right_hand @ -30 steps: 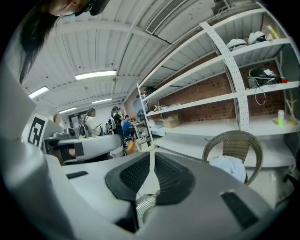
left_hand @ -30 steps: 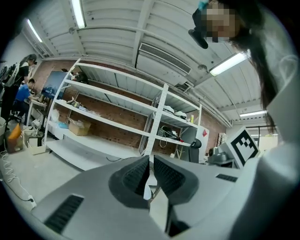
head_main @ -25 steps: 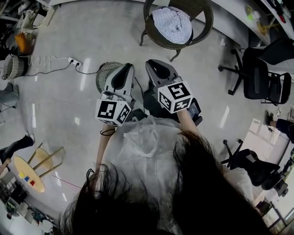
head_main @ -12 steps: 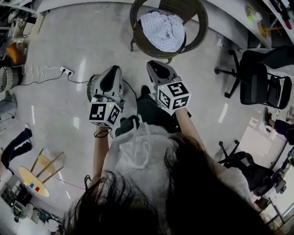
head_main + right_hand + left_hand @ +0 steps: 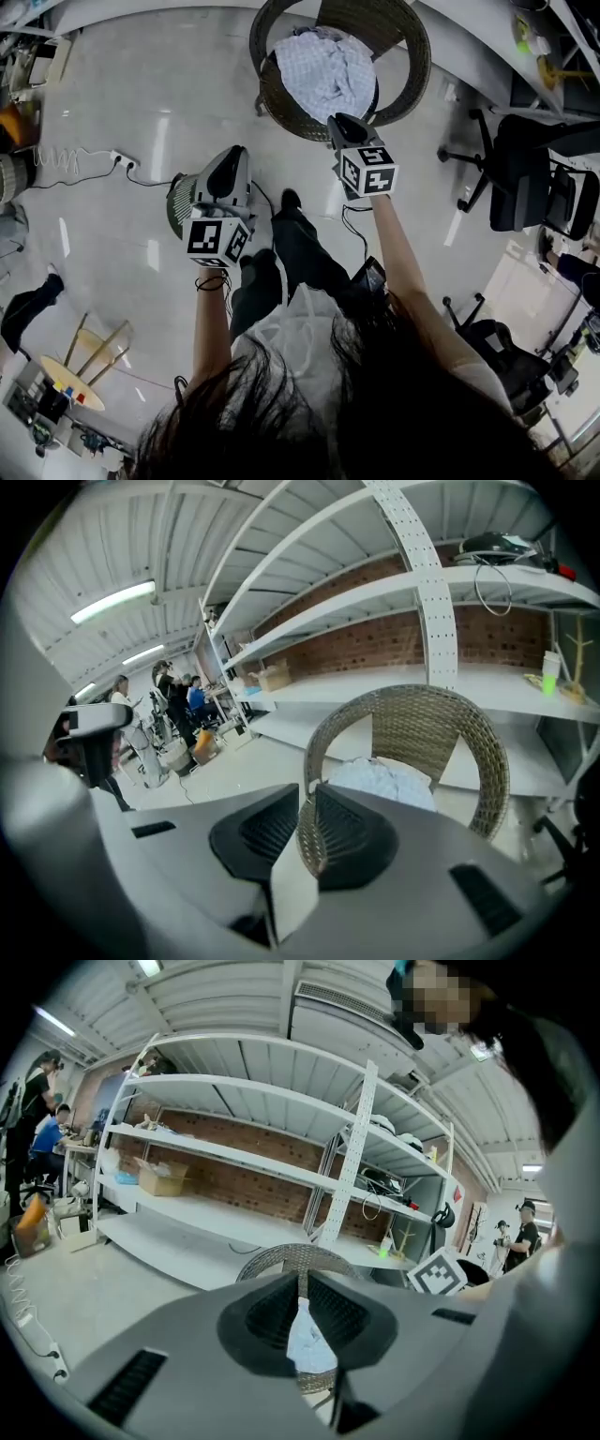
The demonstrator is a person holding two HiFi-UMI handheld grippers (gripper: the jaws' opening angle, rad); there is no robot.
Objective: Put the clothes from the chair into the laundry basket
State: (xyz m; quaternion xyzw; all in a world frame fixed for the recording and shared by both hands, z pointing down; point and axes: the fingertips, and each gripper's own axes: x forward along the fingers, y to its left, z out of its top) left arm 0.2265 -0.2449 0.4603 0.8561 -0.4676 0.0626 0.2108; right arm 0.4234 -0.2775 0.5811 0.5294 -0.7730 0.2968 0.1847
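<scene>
Right gripper (image 5: 307, 797): fingers closed tip to tip, nothing pinched between. Straight ahead of those fingertips, near: a wicker chair (image 5: 487, 761), its front rim just beyond the tips in the head view. On the seat, past the rim: crumpled pale checked clothes (image 5: 323, 67), untouched. Left gripper (image 5: 302, 1281): fingers likewise drawn together, only a sliver of gap, empty. Farther ahead of these fingertips, well apart: the same chair and clothes. Below the left fingers and partly hidden by them: a round slatted laundry basket (image 5: 180, 199) on the floor. Off to the left of the left fingers: a white power strip (image 5: 122, 159) with its cable.
</scene>
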